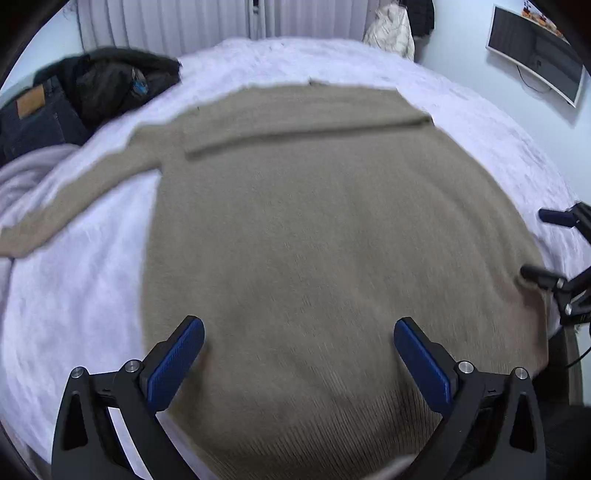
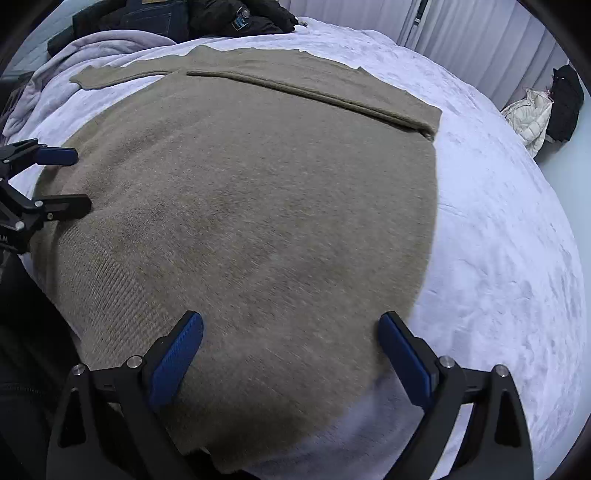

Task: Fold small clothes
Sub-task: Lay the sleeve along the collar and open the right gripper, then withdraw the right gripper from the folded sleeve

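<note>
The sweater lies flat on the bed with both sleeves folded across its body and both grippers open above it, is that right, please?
Not quite: only one sleeve is folded across the sweater. The left wrist view shows the other sleeve stretched out onto the bed. Both the left gripper and right gripper are open.

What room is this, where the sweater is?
Most likely a bedroom: the tan knit sweater lies on a bed with a fluffy white blanket, dark clothes are piled beside it, and pale curtains hang behind.
</note>
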